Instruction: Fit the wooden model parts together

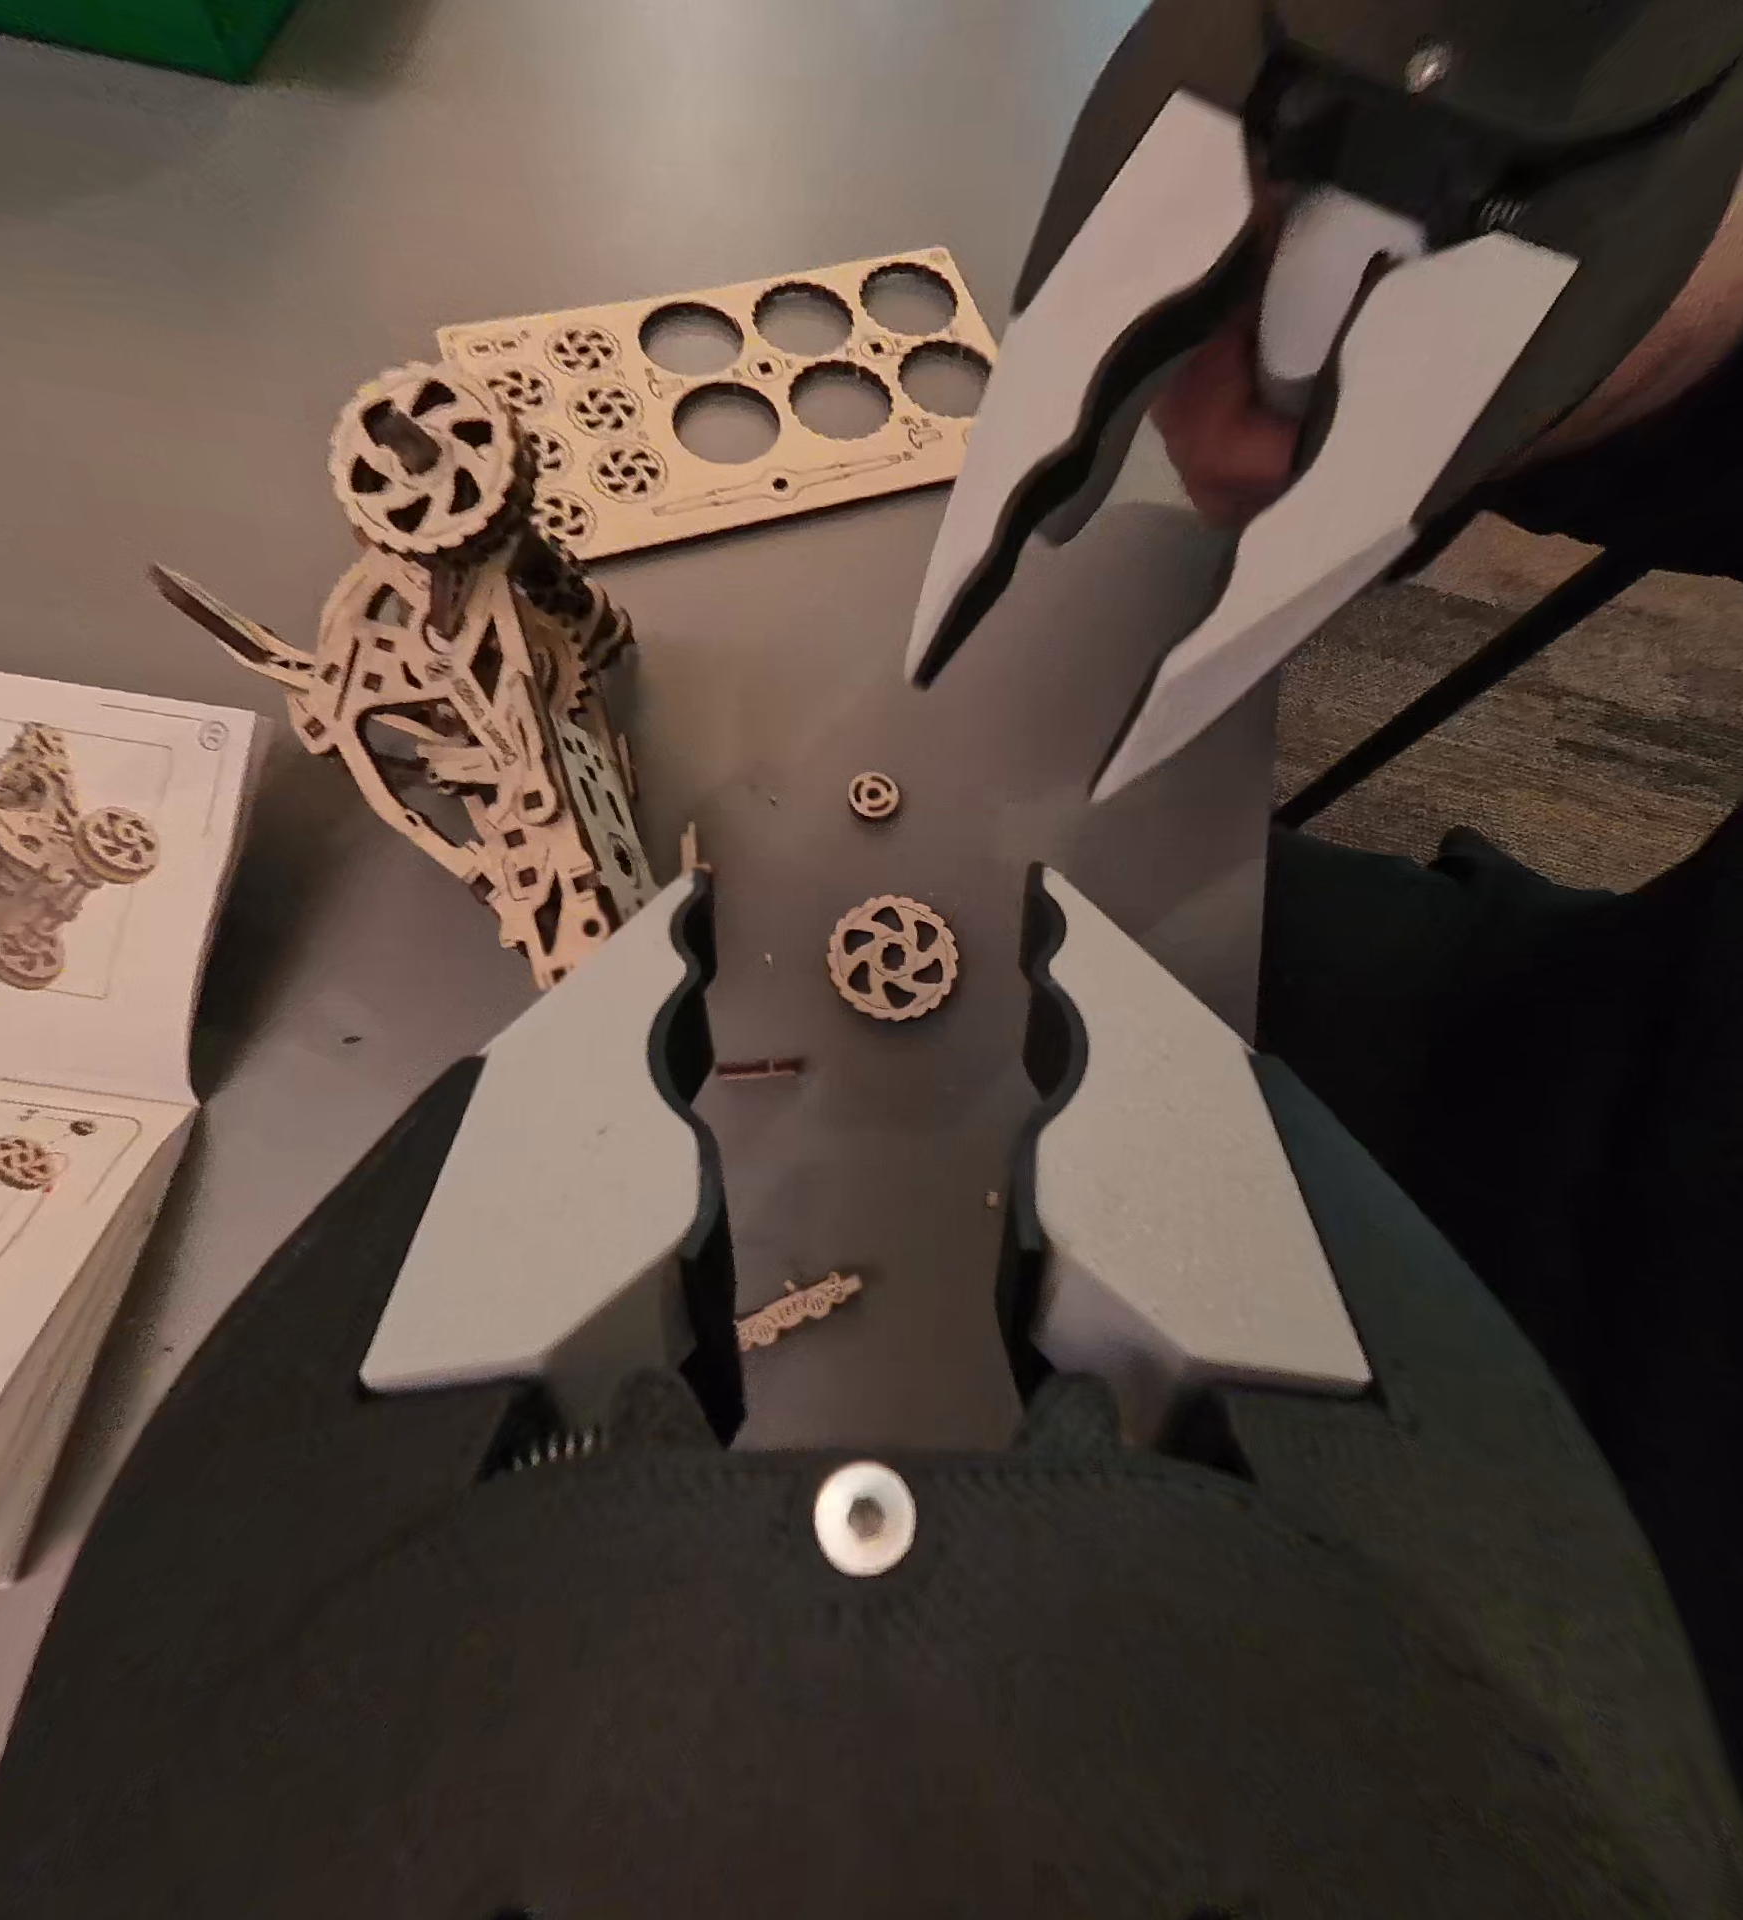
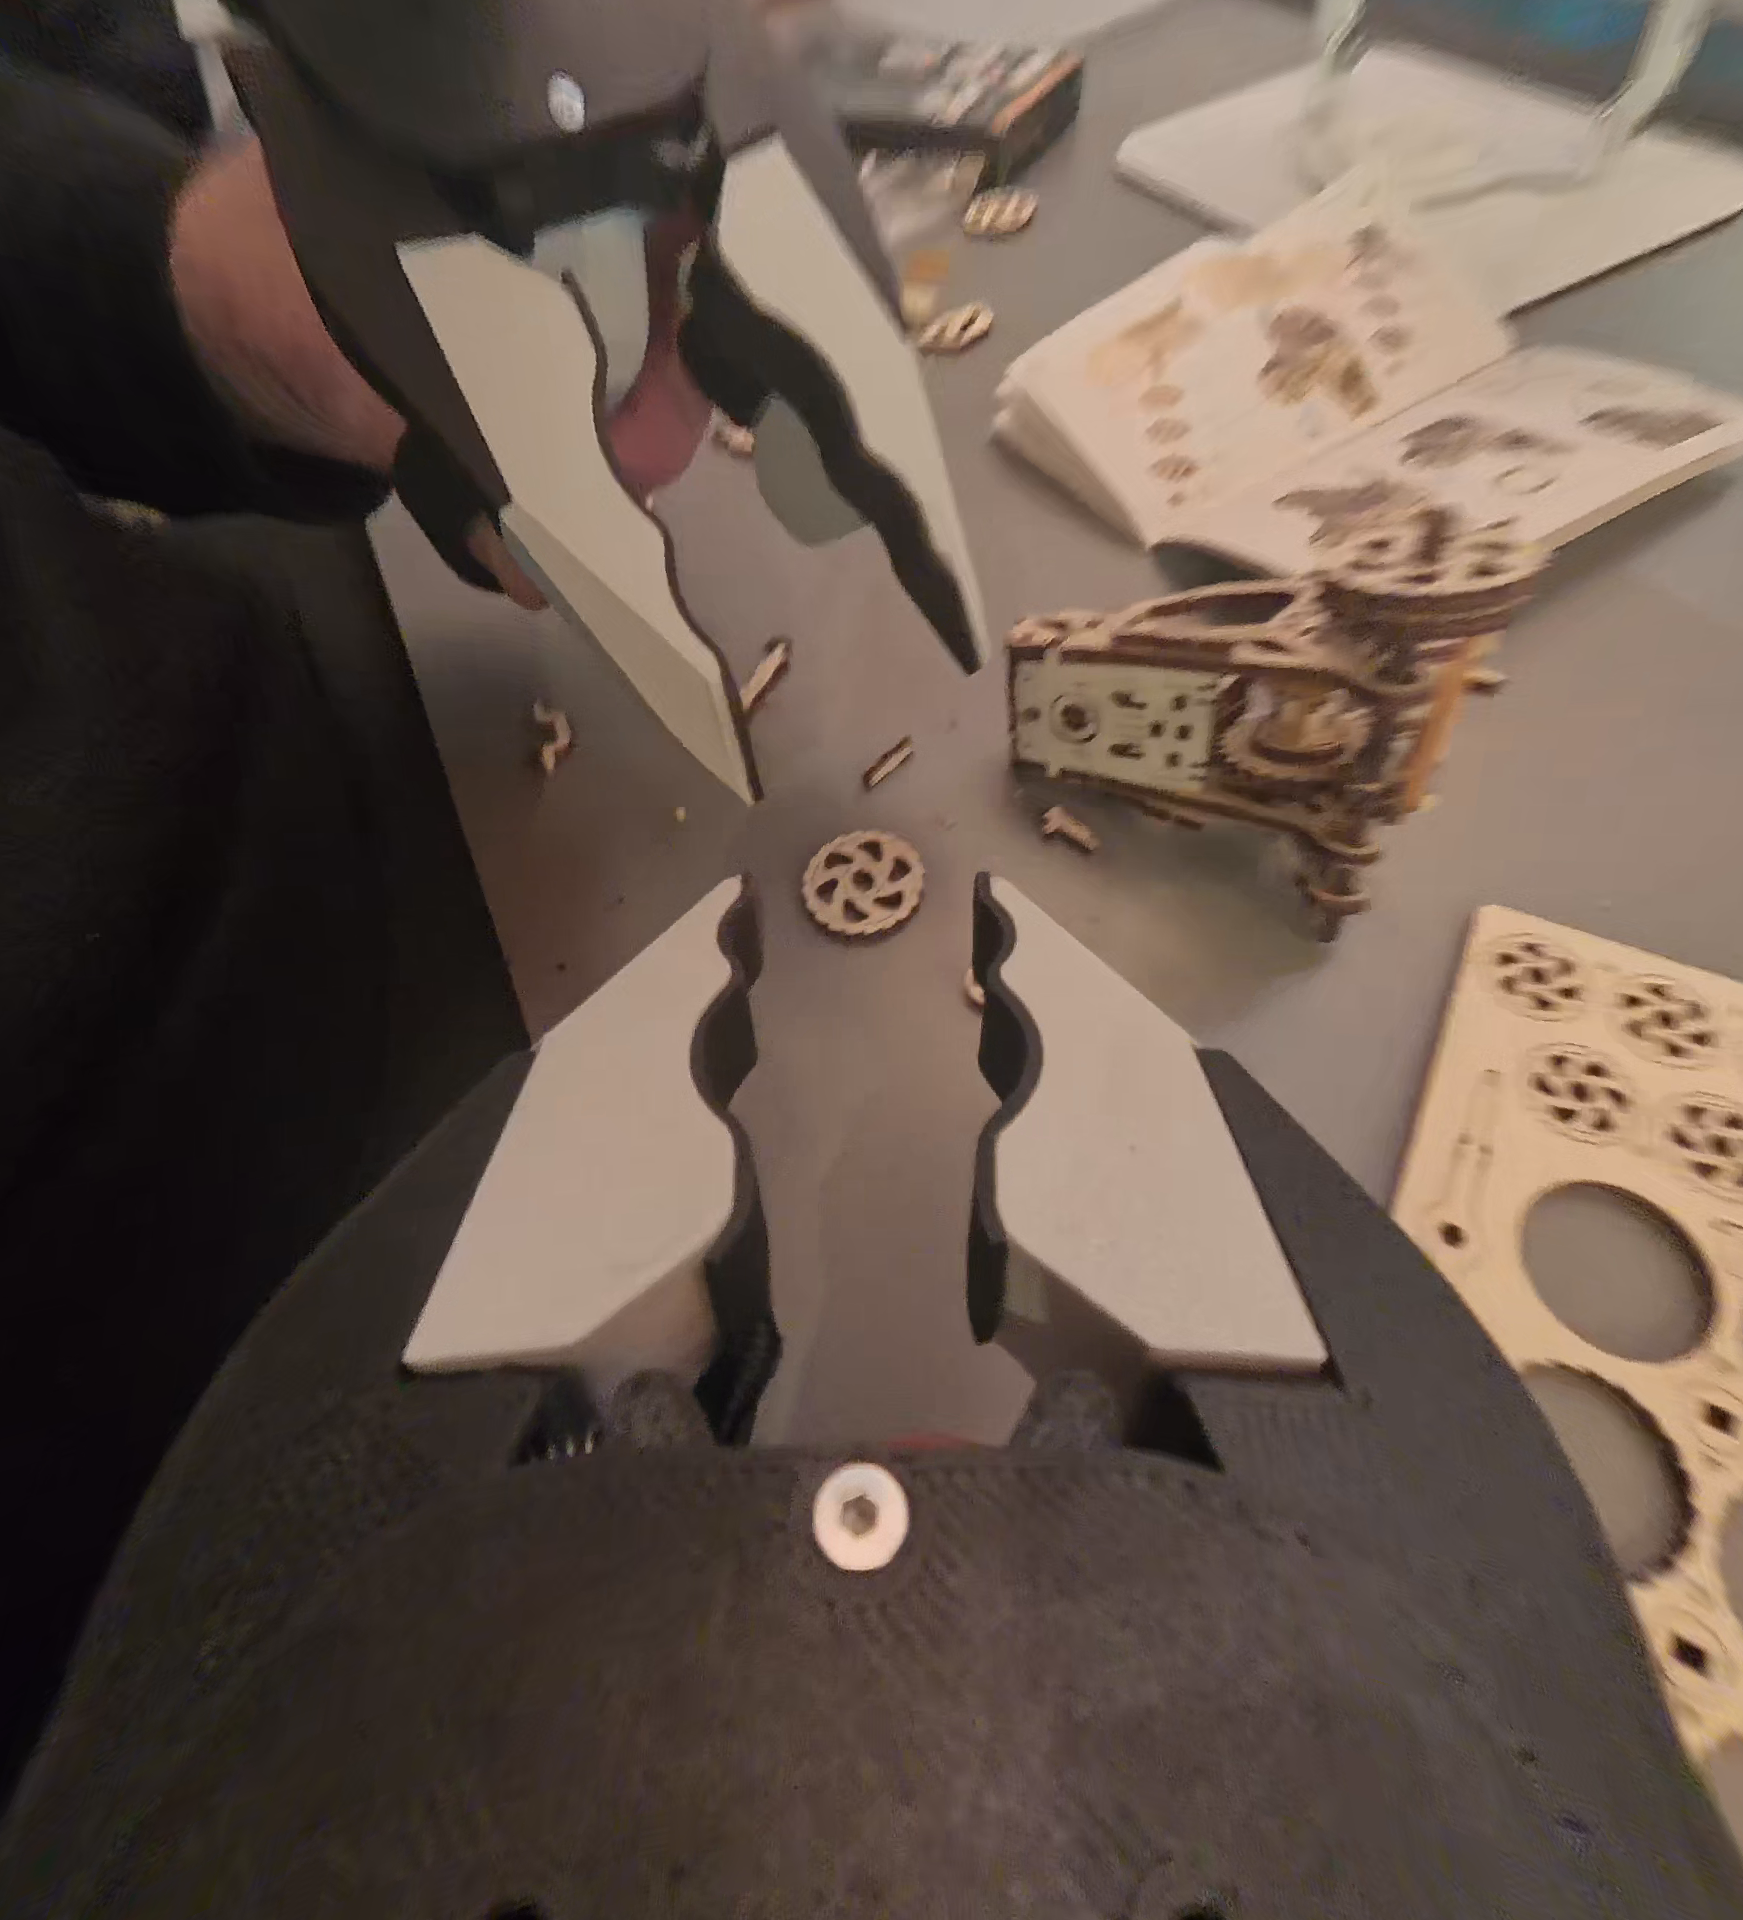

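A loose wooden gear wheel lies flat on the grey table, and it also shows in the right wrist view. My left gripper is open and empty, with the wheel between its fingertips. My right gripper is open and empty and points at the same wheel from the opposite side. Each gripper shows in the other's view, the right one and the left one. The part-built wooden model stands to the left, also seen in the right wrist view.
A small wooden ring, a dark stick and a thin strip lie near the wheel. A punched parts sheet lies behind, and an open instruction booklet on the left. The table edge and carpet are on the right. The grippers are tip to tip, or close to it.
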Tool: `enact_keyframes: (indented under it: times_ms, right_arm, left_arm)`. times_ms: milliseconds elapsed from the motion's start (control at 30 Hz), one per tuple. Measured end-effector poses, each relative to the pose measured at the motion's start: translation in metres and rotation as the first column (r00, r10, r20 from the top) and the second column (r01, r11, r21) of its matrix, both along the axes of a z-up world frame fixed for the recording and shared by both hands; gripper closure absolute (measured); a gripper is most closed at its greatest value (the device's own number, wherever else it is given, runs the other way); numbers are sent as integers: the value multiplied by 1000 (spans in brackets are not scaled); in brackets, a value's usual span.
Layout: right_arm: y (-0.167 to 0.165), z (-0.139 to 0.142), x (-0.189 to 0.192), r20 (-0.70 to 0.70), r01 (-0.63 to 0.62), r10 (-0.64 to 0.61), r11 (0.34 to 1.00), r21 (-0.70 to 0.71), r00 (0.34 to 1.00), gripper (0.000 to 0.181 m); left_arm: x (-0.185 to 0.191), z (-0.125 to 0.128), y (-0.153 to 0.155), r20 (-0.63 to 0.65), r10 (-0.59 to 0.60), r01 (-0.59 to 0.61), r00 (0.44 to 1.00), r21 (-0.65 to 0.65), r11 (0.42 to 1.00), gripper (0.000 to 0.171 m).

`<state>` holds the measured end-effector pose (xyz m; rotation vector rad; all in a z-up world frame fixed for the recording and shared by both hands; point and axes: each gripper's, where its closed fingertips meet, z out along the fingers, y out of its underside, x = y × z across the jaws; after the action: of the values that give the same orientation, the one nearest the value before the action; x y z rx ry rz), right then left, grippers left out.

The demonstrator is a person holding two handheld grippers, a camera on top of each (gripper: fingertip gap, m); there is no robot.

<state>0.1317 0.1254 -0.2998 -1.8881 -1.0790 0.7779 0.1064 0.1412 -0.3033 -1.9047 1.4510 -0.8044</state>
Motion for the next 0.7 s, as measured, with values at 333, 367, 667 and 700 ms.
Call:
enact_keyframes:
  times_ms: [333,367,667,700]
  right_arm:
    - [5,-49,-33,223,-68,90,992,-104,971,159]
    - [5,-49,-32,212,-65,91,990,-122,973,169]
    - [-11,-25,-33,99,-129,144,980,-150,985,129]
    - [-17,-28,-37,116,-161,178,976,-146,977,129]
  left_arm:
    - [-11,-2,-10,34,25,-23,999,-46,999,118]
    - [-13,-1,-10,39,33,-31,999,-48,998,118]
    - [-27,-7,-16,57,62,-56,996,-106,993,118]
    - [-30,-7,-16,59,64,-57,996,-113,992,119]
